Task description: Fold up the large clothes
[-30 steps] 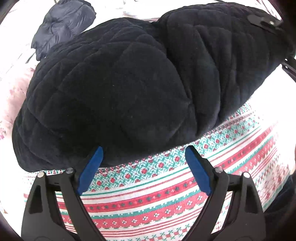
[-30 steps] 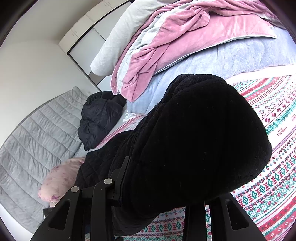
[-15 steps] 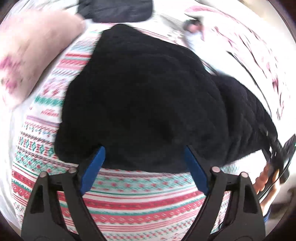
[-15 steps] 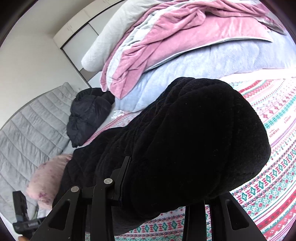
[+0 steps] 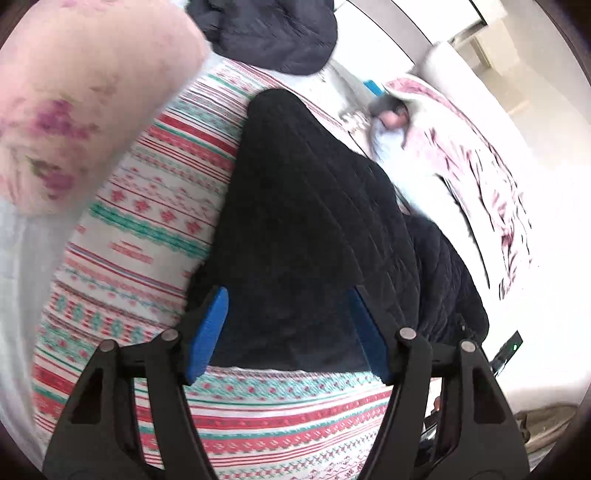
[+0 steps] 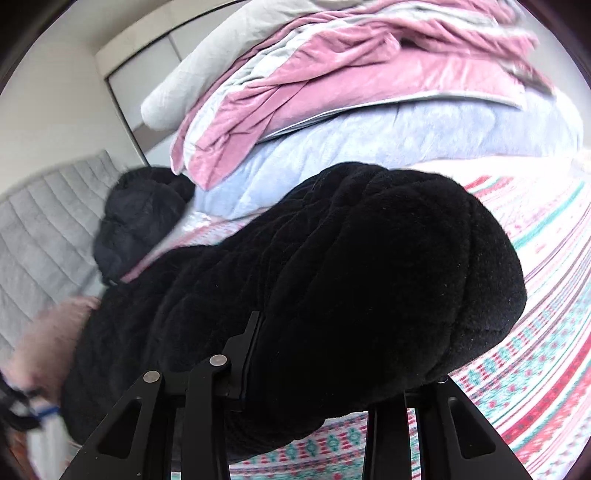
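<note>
At the bottom of the left wrist view, the left tongs (image 5: 288,325) stand spread with their blue pads on either side of the near hem of the black quilted fleece jacket (image 5: 306,221); the jaws are closing, cloth lies between them, but the pads do not yet press it. A second ago these tongs hung wider over the patterned bedsheet (image 5: 147,206), short of the jacket's edge, and the view faced the garment broadside. Now the view runs along its length. That suggests a fresh grasp is being set for the next fold.

Low in the right wrist view, the right tongs (image 6: 314,373) pinch a thick bunch of the same jacket, much as before, with a slight tightening. The jacket lies on the bed, across the red-and-green striped sheet.

Farther off, the pink floral pillow (image 5: 74,110) now fills the upper left of the left view, and a dark puffer jacket (image 5: 273,33) sits at the top.
</note>
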Action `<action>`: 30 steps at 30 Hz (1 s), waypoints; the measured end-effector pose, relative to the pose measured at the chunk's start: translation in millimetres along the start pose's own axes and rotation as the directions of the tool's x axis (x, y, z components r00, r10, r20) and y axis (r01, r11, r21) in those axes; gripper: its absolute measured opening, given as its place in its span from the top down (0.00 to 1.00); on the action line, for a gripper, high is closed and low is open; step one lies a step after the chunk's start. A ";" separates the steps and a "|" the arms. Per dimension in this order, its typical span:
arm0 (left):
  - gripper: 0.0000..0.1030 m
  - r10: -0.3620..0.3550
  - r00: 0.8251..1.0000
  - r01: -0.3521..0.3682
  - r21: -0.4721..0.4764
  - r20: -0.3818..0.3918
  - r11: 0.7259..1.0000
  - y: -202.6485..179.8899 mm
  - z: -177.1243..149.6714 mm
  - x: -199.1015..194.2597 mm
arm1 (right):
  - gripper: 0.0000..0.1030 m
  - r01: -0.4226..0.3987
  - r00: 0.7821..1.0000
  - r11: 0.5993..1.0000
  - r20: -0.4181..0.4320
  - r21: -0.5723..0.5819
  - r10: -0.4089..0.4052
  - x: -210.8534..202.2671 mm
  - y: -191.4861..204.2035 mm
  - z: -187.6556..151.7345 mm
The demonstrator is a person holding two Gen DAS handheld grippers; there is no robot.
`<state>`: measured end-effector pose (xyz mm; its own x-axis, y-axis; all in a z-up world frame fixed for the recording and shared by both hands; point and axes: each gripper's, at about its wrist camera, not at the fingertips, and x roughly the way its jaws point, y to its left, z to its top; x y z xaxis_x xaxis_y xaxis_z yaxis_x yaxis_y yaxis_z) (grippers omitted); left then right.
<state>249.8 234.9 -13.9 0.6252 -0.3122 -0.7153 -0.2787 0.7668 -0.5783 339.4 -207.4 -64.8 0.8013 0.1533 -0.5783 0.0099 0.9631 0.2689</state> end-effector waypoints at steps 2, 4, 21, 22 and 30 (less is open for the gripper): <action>0.33 -0.034 0.999 0.035 -0.055 0.024 0.998 13.3 8.9 -9.5 | 0.71 0.063 0.998 0.993 0.037 -0.097 -0.059 -7.4 18.4 4.6; 0.33 -0.060 0.996 0.066 -0.096 0.060 0.993 28.1 16.1 -22.9 | 0.72 0.169 0.982 0.958 0.126 -0.230 -0.143 -19.6 52.9 7.2; 0.33 -0.071 0.980 0.109 -0.200 0.187 0.974 77.7 33.2 -54.9 | 0.72 0.431 0.892 -0.168 0.390 -0.887 0.230 -4.2 329.3 -261.1; 0.33 -0.080 0.979 0.117 -0.199 0.186 0.973 77.7 33.2 -53.6 | 0.72 0.437 0.887 -0.168 0.393 -0.883 0.244 -4.5 328.8 -269.4; 0.30 -0.157 0.984 0.164 -0.094 0.081 0.982 44.8 29.2 -27.1 | 0.72 0.368 0.906 -0.092 0.334 -0.925 0.258 -23.7 313.9 -250.6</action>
<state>241.7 294.2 -8.9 0.7183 -0.3818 -0.5816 -0.2398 0.6488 -0.7222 173.6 146.7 -159.7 0.9288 0.3138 -0.1972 -0.2600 0.1725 -0.9501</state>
